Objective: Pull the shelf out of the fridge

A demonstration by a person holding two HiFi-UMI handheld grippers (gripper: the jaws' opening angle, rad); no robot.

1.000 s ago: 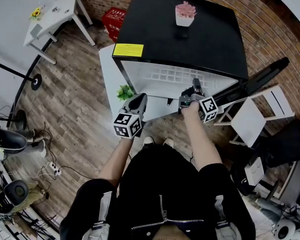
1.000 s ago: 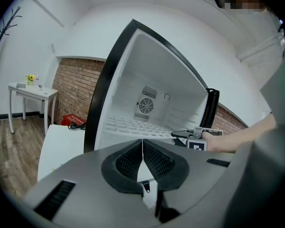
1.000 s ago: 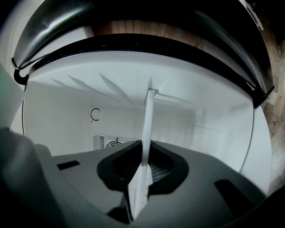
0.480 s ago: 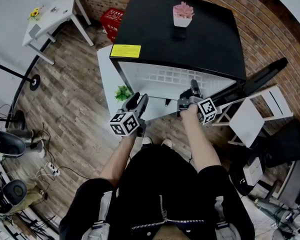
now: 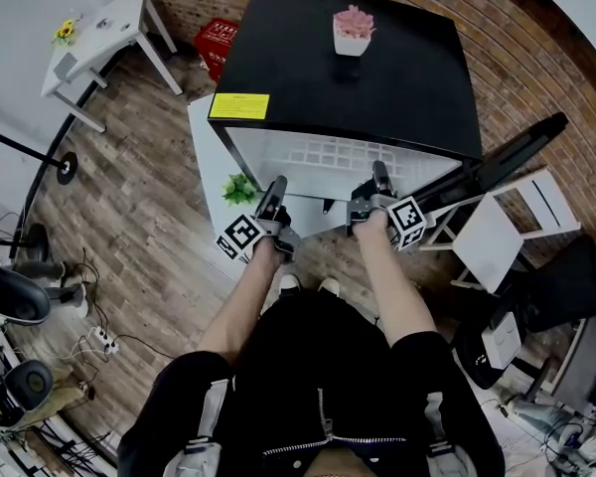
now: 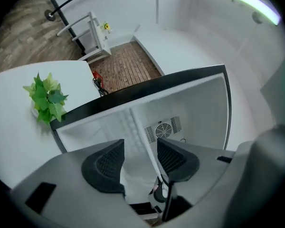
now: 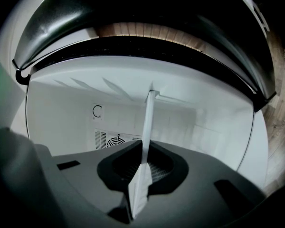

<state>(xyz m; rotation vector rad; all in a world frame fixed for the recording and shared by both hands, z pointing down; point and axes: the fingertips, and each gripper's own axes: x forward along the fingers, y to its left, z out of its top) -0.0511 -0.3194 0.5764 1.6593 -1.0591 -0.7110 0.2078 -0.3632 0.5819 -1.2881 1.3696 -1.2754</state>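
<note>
Black fridge [image 5: 377, 68] stands with its door [image 5: 517, 157] swung out to the person's right and the white inside showing. The white grid shelf [image 5: 328, 152] lies in the fridge, its front edge at the mouth, where both grippers meet it.

Left gripper [image 5: 275, 189] is at the left part of the front edge. Its jaws are opening, with the 2 dark pads standing apart. The thin shelf edge runs between them, nearer the right-hand pad, and nothing is clamped. A round fan grille [image 6: 164, 128] shows on the back wall beyond.

Right gripper [image 5: 378, 175] is at the right part of the front edge, jaws narrow and pinched on the shelf. Its own view shows the shelf edge-on as a thin white strip pressed between the pads.

On top of the fridge: 1 pink plant [image 5: 353, 23] in a white pot, and a yellow sticker [image 5: 239, 106] at the front left corner. A white table [image 5: 204, 147] stands just beside the fridge on the left, carrying a small green plant [image 5: 240, 188]. Floor is wood plank, with brick beyond.
</note>
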